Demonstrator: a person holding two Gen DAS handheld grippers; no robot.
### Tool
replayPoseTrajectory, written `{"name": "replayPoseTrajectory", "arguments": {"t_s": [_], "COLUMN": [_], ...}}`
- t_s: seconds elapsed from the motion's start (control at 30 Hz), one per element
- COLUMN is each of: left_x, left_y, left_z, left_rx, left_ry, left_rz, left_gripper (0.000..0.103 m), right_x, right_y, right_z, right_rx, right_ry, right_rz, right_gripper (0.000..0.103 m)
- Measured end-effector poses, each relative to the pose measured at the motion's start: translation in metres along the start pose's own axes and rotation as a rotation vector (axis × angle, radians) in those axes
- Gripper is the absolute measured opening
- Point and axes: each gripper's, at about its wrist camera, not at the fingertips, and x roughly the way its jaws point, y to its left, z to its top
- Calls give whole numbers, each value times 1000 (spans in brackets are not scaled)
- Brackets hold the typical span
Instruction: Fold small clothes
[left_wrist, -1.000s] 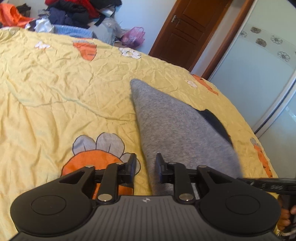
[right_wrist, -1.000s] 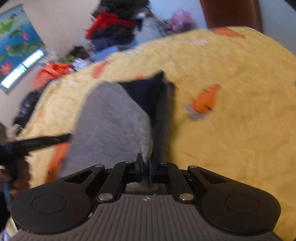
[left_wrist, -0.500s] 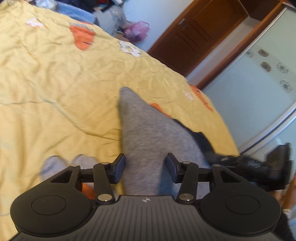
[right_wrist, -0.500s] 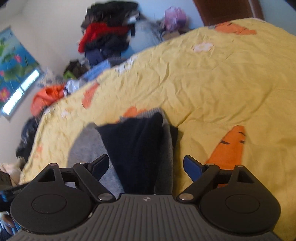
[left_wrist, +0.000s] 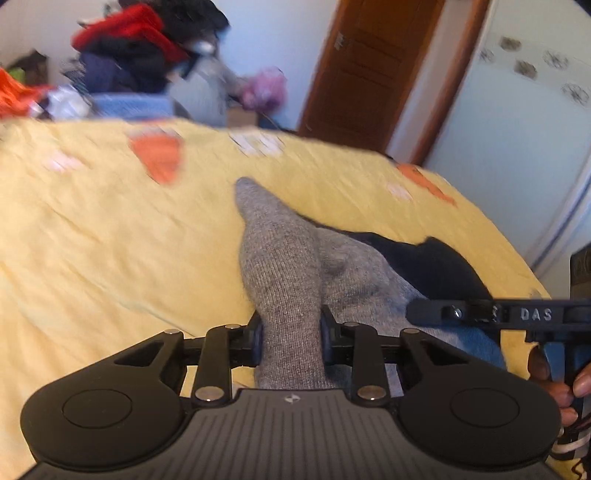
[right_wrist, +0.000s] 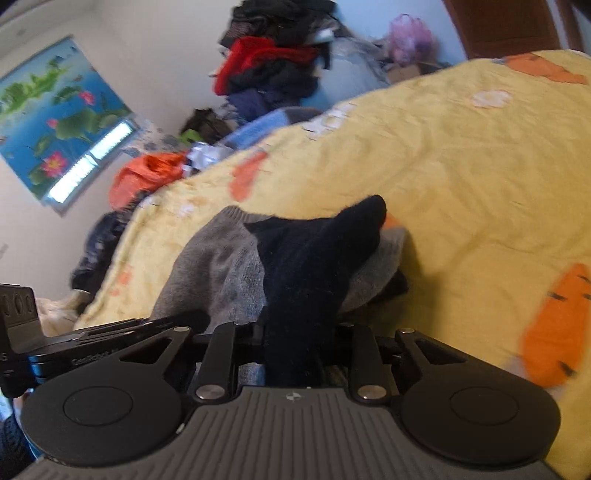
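Note:
A small grey knit garment with a black part lies on the yellow bedspread. My left gripper is shut on a bunched grey fold of it. My right gripper is shut on the black part, which stands up over the grey knit. The right gripper shows in the left wrist view, close beside the left one. The left gripper shows at the left edge of the right wrist view.
The bedspread has orange carrot prints. A pile of clothes sits beyond the bed's far edge. A wooden door and a pale wardrobe panel stand to the right. A lotus picture hangs on the wall.
Both grippers were open half a second ago over the garment. Both have now closed: the left on the grey fold, the right on the black part, which is now lifted.

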Motion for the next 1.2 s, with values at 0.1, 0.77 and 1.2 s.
{"name": "replayPoseTrajectory", "arguments": {"t_s": [0.1,0.77,1.2], "left_x": [-3,-42,-79], "left_y": [33,66,7], "left_z": [17,-83,-89], "left_rx": [-3,-131,262], "left_ry": [33,131,64], "left_rz": [55,-78,220], "left_gripper": [33,14,16], "right_x": [34,15,-22], "right_y": [18,39,45], "right_z": [10,-64,-62], "right_rx": [-1,-76,-28], "right_ry": [25,203,42], "right_rz": [40,-48,-42], "right_gripper": [29,20,53]}}
